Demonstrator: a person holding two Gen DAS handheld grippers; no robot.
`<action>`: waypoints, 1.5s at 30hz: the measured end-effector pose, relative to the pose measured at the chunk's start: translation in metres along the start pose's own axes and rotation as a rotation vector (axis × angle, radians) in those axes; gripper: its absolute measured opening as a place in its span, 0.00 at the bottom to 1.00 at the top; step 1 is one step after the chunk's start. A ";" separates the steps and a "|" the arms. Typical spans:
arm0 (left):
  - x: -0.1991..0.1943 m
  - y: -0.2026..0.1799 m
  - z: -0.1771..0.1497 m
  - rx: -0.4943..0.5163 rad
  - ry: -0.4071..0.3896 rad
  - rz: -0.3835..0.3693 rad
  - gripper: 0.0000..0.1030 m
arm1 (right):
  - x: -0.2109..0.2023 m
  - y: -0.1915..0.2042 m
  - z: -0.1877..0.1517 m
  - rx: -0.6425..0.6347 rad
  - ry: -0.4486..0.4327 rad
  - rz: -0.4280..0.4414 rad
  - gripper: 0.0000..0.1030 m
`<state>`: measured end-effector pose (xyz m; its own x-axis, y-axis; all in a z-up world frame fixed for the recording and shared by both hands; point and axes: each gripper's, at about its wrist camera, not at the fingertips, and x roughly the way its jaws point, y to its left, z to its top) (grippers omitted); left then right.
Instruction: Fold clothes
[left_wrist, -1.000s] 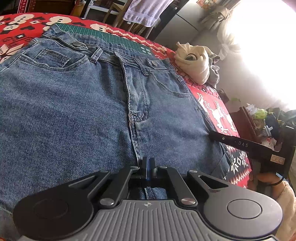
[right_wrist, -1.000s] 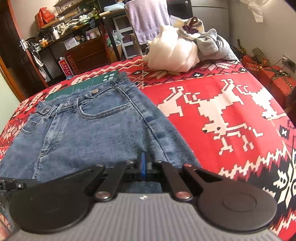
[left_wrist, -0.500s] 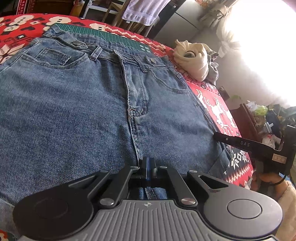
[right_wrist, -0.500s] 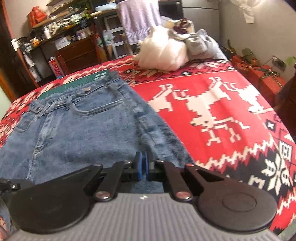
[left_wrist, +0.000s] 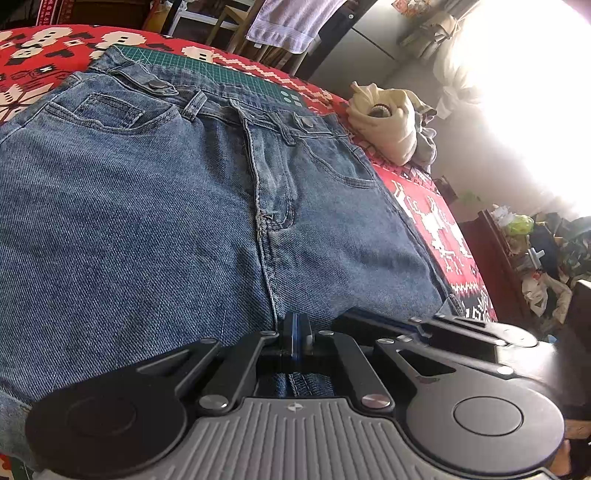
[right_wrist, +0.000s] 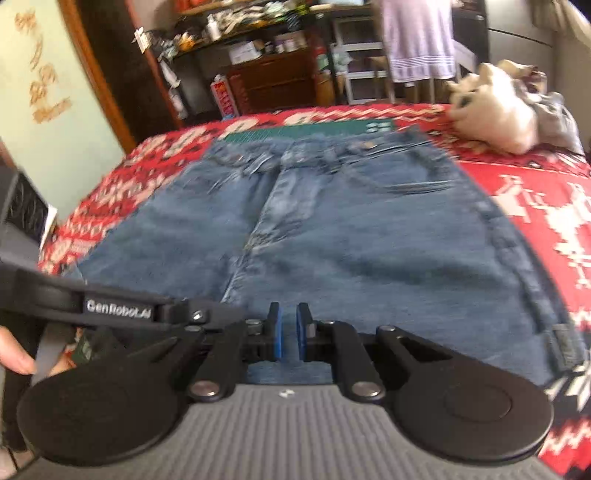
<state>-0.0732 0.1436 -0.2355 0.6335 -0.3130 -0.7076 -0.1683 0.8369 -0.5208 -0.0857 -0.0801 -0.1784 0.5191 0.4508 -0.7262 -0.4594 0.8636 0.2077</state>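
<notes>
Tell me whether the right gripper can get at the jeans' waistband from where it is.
Probably yes. The right gripper, slightly open, hovers at the near end of the jeans; only flat denim lies between it and the waistband at the far end.

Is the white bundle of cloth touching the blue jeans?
Apart. In the left wrist view, red blanket shows between the white bundle and the nearest corner of the jeans.
</notes>
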 end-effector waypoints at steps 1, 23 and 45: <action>0.000 0.000 0.000 -0.001 -0.001 -0.001 0.03 | 0.002 0.004 -0.001 -0.007 0.005 0.000 0.10; 0.000 0.001 0.000 0.004 -0.003 -0.004 0.03 | -0.023 -0.100 0.000 0.213 -0.051 -0.252 0.11; 0.002 0.003 -0.002 -0.002 -0.005 -0.011 0.03 | -0.022 -0.111 0.006 0.096 -0.018 -0.260 0.14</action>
<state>-0.0736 0.1447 -0.2392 0.6388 -0.3201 -0.6996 -0.1626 0.8326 -0.5294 -0.0418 -0.1849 -0.1822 0.6239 0.2140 -0.7516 -0.2391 0.9679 0.0770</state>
